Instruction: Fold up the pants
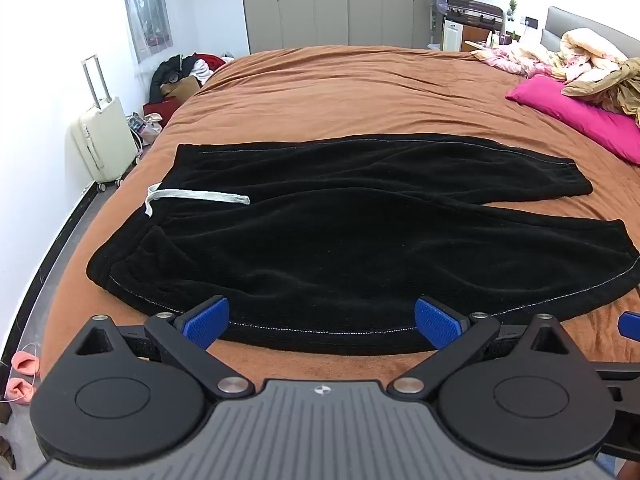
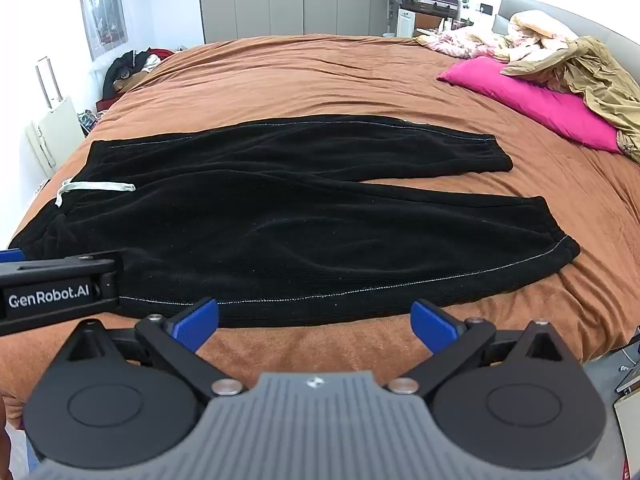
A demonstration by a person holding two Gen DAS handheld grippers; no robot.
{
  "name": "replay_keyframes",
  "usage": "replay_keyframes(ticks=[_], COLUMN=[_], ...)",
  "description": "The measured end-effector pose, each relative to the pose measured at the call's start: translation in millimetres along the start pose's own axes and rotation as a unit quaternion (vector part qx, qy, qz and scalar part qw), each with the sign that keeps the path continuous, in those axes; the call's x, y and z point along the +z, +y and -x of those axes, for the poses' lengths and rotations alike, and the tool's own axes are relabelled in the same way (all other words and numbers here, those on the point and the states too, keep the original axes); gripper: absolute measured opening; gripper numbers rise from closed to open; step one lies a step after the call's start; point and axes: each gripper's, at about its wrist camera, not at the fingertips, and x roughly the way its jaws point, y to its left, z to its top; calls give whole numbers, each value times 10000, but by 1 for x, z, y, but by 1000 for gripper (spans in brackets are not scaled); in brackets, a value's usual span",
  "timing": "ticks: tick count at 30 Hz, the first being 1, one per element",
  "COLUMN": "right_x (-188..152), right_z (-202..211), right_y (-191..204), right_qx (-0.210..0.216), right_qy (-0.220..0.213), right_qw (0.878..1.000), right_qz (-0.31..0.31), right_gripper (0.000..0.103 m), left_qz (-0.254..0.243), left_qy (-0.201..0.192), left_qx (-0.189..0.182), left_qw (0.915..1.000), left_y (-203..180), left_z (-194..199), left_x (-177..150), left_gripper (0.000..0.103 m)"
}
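Note:
Black fleece pants [image 1: 340, 236] lie spread flat on a brown bedspread [image 1: 340, 88], waistband to the left with a white drawstring [image 1: 200, 196], both legs running right. My left gripper [image 1: 322, 322] is open, its blue pads either side of the pants' near edge at the seam. My right gripper [image 2: 316, 320] is open and empty, just short of the near edge of the pants [image 2: 300, 216], further toward the legs. The left gripper's body [image 2: 56, 292] shows at the left of the right wrist view.
A pink pillow [image 1: 580, 116] and a heap of bedding and a tan garment [image 1: 592, 64] lie at the bed's far right. A cream suitcase [image 1: 104, 140] and a clothes pile [image 1: 180, 72] stand on the floor to the left. Wardrobe doors [image 1: 340, 12] line the far wall.

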Motion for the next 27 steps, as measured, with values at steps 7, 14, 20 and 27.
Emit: replay_keyframes(ticks=[7, 14, 20, 27], right_x=[0, 0, -1, 2], right_z=[0, 0, 1, 3], right_y=[0, 0, -1, -2], right_qx=[-1, 0, -13, -29], right_qy=[27, 26, 22, 6], right_qw=[10000, 10000, 10000, 10000], right_qz=[1, 0, -12, -8], right_gripper=[98, 98, 98, 98], left_qz=[6, 8, 4, 14], left_qy=[-9, -14, -5, -22], left_qx=[19, 1, 5, 5], left_qw=[10000, 10000, 10000, 10000], left_y=[-4, -3, -7, -8], left_z=[-5, -1, -5, 3], left_x=[2, 1, 2, 5], left_gripper=[103, 103, 103, 103])
